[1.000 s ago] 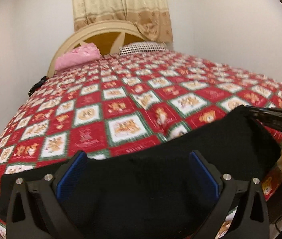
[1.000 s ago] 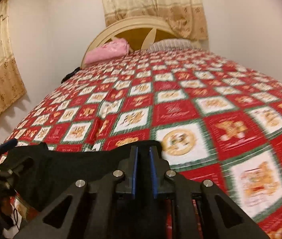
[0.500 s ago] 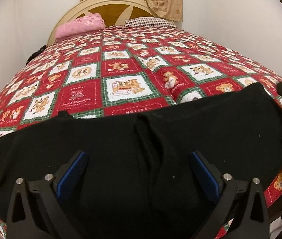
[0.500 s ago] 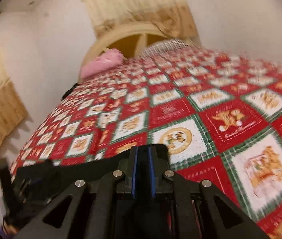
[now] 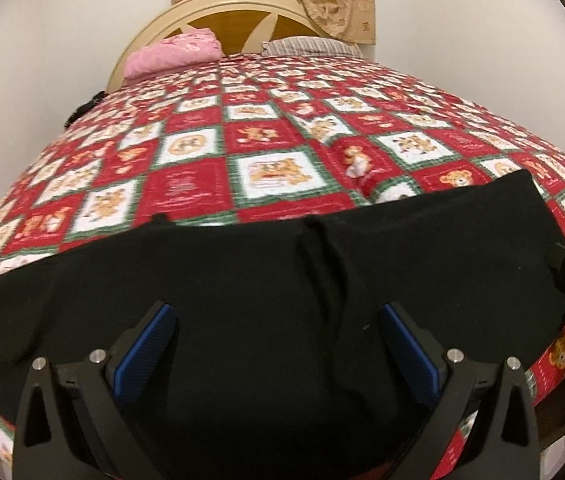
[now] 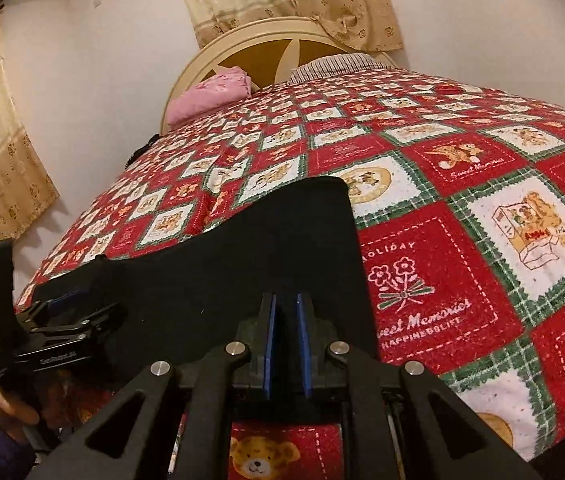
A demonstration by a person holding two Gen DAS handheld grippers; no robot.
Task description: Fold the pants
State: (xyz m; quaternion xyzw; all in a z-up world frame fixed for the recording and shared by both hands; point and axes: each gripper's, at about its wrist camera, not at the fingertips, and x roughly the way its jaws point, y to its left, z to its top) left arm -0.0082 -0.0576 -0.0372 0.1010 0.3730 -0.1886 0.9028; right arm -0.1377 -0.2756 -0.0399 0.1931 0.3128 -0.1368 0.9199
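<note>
Pants (image 5: 282,300) lie crosswise along the bed's (image 5: 266,148) near edge, long axis running between my grippers. Right gripper (image 6: 287,336) pinches their right end; left gripper (image 5: 278,344) hovers spread wide above the middle.

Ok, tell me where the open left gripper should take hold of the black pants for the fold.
Judging by how they lie, grip the black pants at their near edge on the left end, coming from the foot of the bed. The cloth lies flat across it, and the right gripper is already shut on the other end. The left gripper hovers open.
</note>
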